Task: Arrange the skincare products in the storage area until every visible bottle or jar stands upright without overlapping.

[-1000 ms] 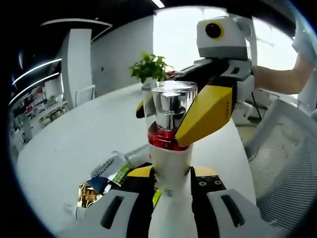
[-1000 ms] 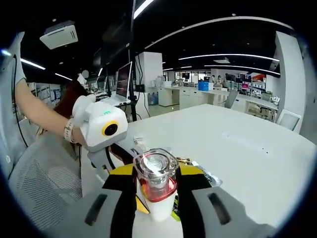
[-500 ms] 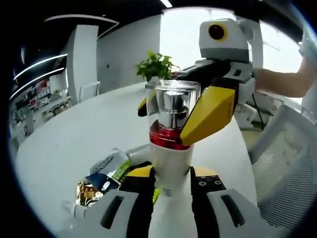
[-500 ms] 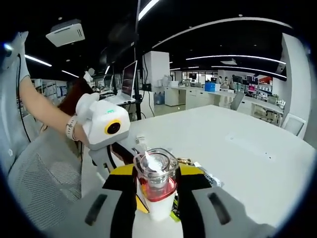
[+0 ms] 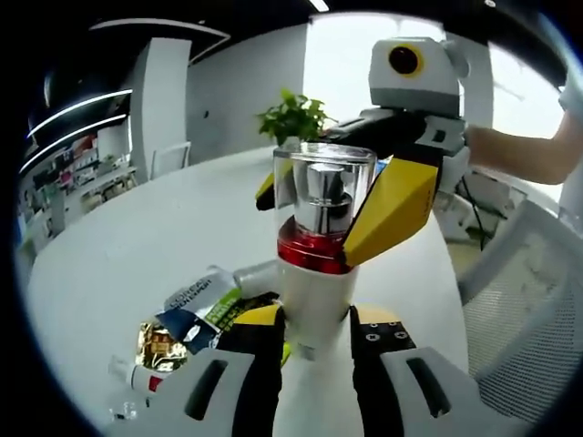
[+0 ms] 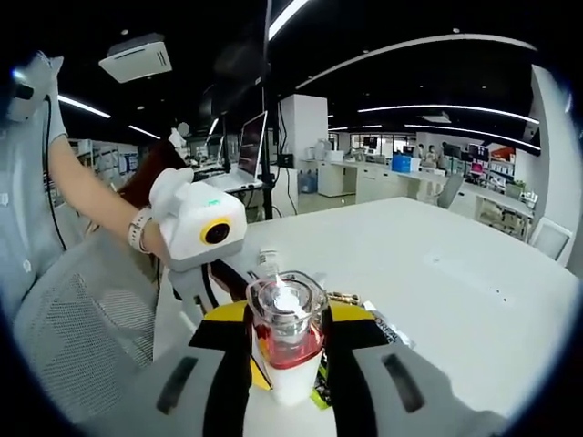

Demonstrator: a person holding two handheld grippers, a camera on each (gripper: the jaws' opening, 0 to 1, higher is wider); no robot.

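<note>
Above the white tabletop (image 5: pixel 118 255), both grippers are gripping one bottle (image 5: pixel 316 291): left gripper (image 5: pixel 314 341) squeezing its white body, right gripper (image 6: pixel 290 350) squeezing its clear cap (image 5: pixel 324 187). It looks hard and slippery; the body is safest.

Yellow-black tongs (image 5: pixel 314 332) w/ white housings, screws on pads; person's wrist wears a watch (image 6: pixel 138 229)

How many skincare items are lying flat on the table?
3 that I can tell: a clear bottle, a tube beside it, and a small tube near a gold packet. The pile overlaps, so more may be hidden. The pump bottle is held upright.
</note>
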